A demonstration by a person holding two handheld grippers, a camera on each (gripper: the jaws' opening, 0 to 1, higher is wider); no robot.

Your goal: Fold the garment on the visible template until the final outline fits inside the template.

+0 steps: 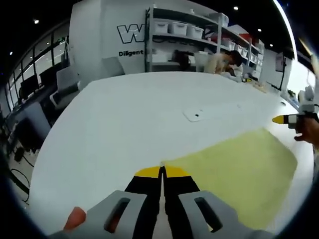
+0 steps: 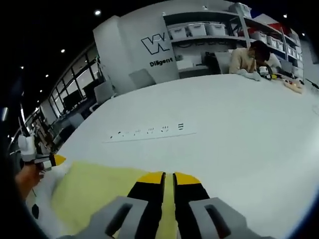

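Note:
A pale yellow garment [image 1: 239, 169] lies flat on the white table [image 1: 129, 114]. In the left gripper view my left gripper [image 1: 162, 172] has its yellow-tipped jaws pressed together right at the garment's near-left corner. The right gripper [image 1: 279, 119], held by a hand, sits at the garment's far right corner. In the right gripper view the garment [image 2: 99, 189] spreads to the left and runs under my right gripper [image 2: 168, 177], whose jaws are nearly together at the cloth's edge, with yellow cloth in the slit. The left gripper [image 2: 56, 160] touches the cloth's far left corner. I cannot make out a template outline.
A small white cover plate [image 1: 194, 114] lies on the table beyond the garment. A row of sockets [image 2: 149, 132] is set into the table top. A person [image 2: 249, 57] sits at the far end, with shelves of bins [image 2: 199, 30] behind. Chairs [image 1: 65, 84] stand along the left side.

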